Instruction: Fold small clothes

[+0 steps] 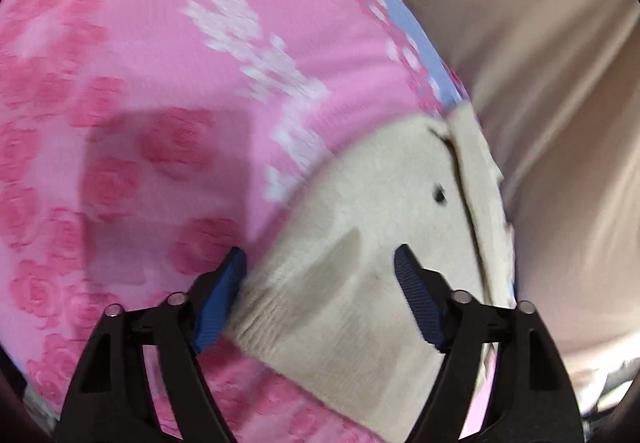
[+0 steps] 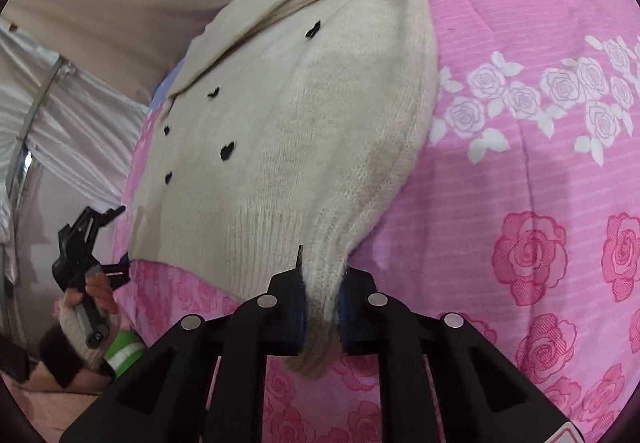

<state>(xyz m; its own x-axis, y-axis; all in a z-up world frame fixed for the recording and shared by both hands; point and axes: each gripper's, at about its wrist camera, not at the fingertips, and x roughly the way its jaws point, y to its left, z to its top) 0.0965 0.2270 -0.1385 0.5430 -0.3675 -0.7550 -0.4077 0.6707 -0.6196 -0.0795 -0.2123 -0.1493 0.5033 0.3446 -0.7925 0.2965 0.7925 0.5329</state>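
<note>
A small cream knit cardigan (image 2: 288, 131) with black heart-shaped buttons lies on a pink rose-print bedsheet (image 2: 520, 163). My right gripper (image 2: 322, 307) is shut on the ribbed cuff of the cardigan's sleeve (image 2: 332, 255), at the near right corner. In the left wrist view the cardigan (image 1: 360, 243) lies under my left gripper (image 1: 320, 263), which is open with its blue pads astride the ribbed hem. The left gripper also shows in the right wrist view (image 2: 116, 239), at the cardigan's far left hem corner, held by a hand.
The pink sheet (image 1: 140, 103) covers the bed, with a blue border strip (image 1: 404, 27) at its edge. Beige curtain fabric (image 1: 540, 83) hangs beyond the bed. White draped cloth (image 2: 72, 115) hangs at the left of the right wrist view.
</note>
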